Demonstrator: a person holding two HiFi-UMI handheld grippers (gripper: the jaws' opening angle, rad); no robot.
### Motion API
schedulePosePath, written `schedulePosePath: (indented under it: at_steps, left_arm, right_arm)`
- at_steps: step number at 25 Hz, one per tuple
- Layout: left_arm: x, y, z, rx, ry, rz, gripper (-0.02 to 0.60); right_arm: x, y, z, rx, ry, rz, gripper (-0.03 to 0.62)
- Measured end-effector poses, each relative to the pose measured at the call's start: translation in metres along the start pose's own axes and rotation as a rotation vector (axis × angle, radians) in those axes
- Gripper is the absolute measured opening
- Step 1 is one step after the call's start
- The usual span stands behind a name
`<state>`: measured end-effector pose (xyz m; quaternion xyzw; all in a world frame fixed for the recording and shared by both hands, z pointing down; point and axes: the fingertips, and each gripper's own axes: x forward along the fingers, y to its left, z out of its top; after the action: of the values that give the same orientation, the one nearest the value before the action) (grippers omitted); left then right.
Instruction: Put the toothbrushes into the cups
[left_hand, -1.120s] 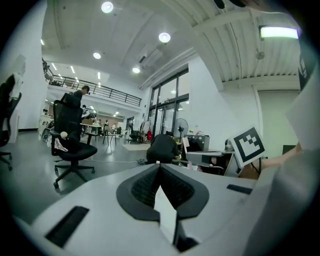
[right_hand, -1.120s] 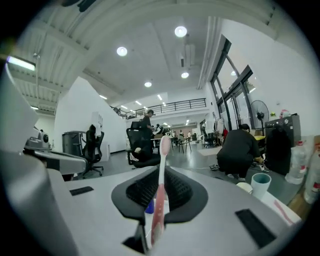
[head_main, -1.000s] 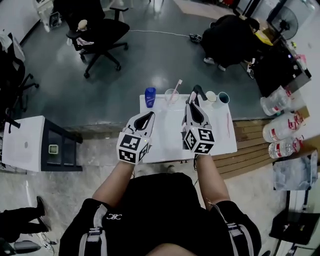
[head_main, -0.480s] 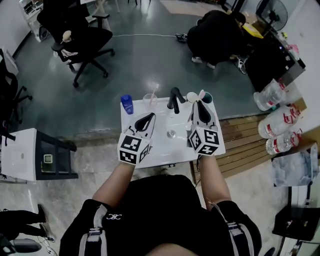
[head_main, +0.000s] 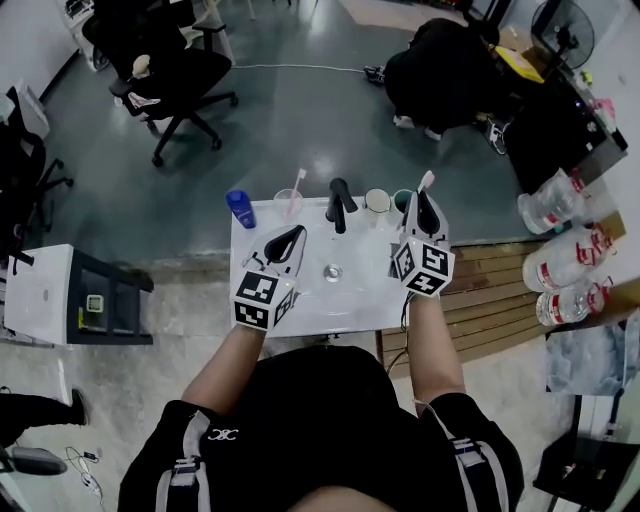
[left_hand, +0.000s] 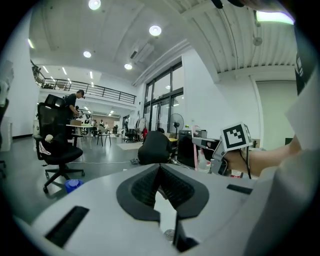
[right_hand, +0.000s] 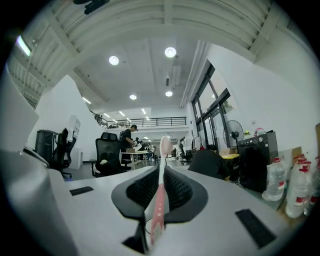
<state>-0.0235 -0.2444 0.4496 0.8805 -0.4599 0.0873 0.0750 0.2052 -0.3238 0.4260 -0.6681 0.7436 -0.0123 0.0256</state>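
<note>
In the head view my right gripper (head_main: 420, 202) is shut on a pink toothbrush (head_main: 426, 182), whose bristle head sticks out past the jaws just right of the teal cup (head_main: 402, 199). A white cup (head_main: 377, 200) stands beside the teal one. In the right gripper view the toothbrush (right_hand: 159, 195) runs upright between the pads. At the back left of the white sink top (head_main: 250, 300), a clear cup (head_main: 288, 204) holds another pink toothbrush (head_main: 298, 181), next to a blue cup (head_main: 240, 208). My left gripper (head_main: 292, 236) hovers over the basin, jaws together with nothing in them (left_hand: 159, 170).
A black faucet (head_main: 338, 205) stands at the back middle, with a drain (head_main: 332, 271) in the basin below it. Large water bottles (head_main: 565, 255) sit on the floor at the right. An office chair (head_main: 170, 85) and a crouched person in black (head_main: 450, 70) are beyond.
My right gripper has carried the toothbrush rightward from over the faucet to beside the teal cup. The left gripper has shifted right, over the basin.
</note>
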Motion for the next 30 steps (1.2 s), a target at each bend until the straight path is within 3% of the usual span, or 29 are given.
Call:
schedulePosePath:
  at_steps: [5,15,30]
  left_arm:
    - [0.013,0.002,-0.004,-0.011,0.008,0.055,0.012]
    - [0.038,0.0,-0.023,-0.046,0.049,0.115,0.012]
    - [0.045,0.003,-0.048,-0.067,0.107,0.142,0.012]
  right_arm:
    - [0.032,-0.03,-0.007,-0.067,-0.018,-0.018,0.05]
    - [0.083,-0.063,-0.052,0.0,0.042,0.011,0.051]
    - [0.089,-0.084,-0.111,0.026,0.134,-0.007,0.048]
